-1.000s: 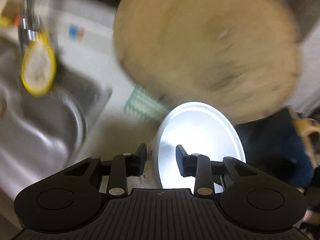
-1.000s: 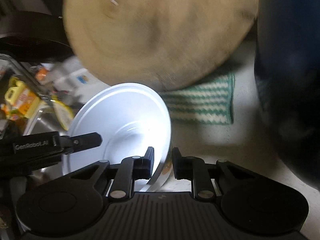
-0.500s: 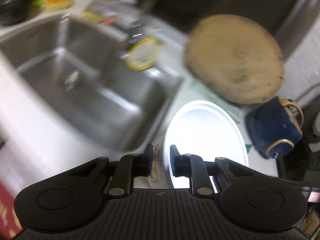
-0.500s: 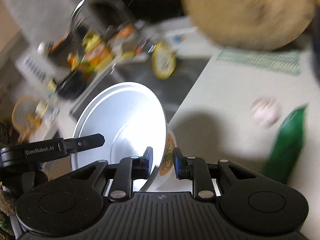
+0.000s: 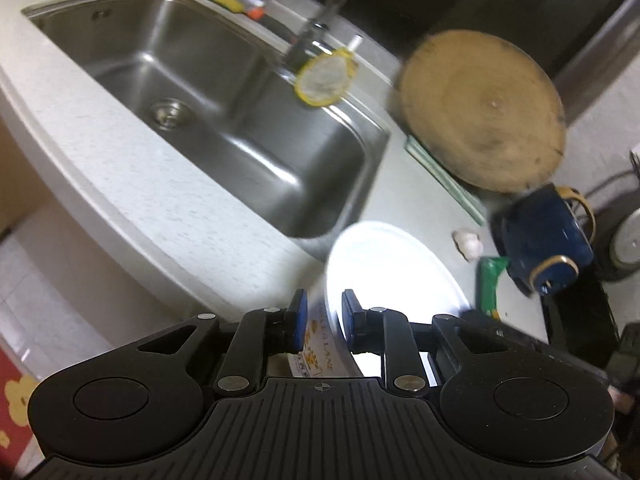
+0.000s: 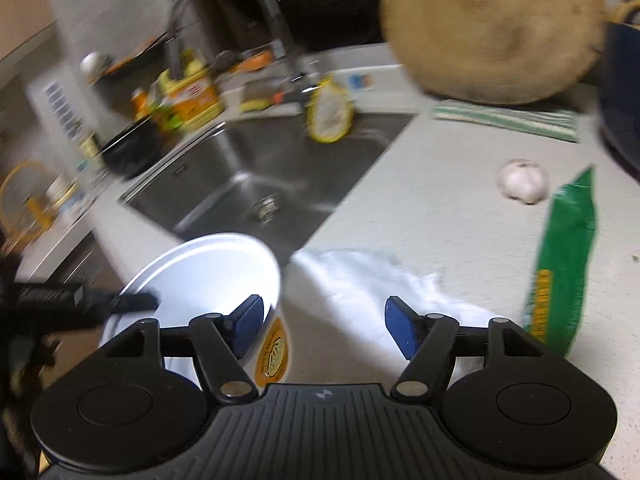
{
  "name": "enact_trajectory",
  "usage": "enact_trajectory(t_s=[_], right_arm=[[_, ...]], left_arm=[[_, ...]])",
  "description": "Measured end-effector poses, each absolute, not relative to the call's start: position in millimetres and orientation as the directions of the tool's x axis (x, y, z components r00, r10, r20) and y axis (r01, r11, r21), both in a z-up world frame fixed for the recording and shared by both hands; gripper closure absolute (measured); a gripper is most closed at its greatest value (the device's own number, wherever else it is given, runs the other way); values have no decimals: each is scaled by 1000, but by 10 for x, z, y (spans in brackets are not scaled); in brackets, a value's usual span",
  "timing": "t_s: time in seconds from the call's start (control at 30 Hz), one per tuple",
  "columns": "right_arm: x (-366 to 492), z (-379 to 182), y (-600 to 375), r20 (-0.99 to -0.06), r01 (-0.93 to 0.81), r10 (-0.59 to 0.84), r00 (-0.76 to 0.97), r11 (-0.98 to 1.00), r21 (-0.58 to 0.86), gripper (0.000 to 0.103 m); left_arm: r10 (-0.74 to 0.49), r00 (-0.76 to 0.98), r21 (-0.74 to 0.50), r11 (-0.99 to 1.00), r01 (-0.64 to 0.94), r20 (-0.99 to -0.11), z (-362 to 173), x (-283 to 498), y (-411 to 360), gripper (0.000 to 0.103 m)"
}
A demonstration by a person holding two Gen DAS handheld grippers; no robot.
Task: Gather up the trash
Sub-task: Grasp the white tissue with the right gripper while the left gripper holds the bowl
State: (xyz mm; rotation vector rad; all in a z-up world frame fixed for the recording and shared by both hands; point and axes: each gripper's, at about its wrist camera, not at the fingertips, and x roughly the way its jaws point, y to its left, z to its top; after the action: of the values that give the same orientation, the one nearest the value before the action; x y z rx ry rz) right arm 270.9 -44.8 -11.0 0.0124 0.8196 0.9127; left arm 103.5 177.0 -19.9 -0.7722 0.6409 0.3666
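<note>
Left wrist view: we see left gripper (image 5: 322, 316) opening yet astride paper cup (image 5: 384, 280) rim above surface (image 5: 420, 208); right gripper (image 6: 323, 322) releasing; light, crushable, rim-hold advisable.

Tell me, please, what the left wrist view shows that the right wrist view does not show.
Only the left wrist view: a red floor mat. Only the right wrist view: crumpled white paper on the counter. Both: the white cup, the sink, the round wooden board, the garlic and the green packet.
</note>
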Motion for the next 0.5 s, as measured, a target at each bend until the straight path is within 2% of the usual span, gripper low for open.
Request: enact_trajectory(t_s=[0.1, 0.27, 0.4, 0.5], right_arm=[[2754, -86, -505, -577, -677, 737, 353, 627, 386, 36], [2917, 4, -662, -497, -629, 771, 400, 625, 463, 36], [3024, -89, -626, -575, -607, 641, 509, 741, 288, 36], [3017, -278, -550, -629, -644, 622, 465, 726, 241, 36]], left_arm=[[102, 739, -487, 692, -534, -666, -186, 1089, 1687, 83], [120, 740, -486, 683, -545, -662, -177, 1102, 1673, 83], [138, 737, -484, 672, -561, -662, -169, 1069, 1684, 84], [161, 731, -479, 659, -579, -663, -155, 1031, 1714, 85]])
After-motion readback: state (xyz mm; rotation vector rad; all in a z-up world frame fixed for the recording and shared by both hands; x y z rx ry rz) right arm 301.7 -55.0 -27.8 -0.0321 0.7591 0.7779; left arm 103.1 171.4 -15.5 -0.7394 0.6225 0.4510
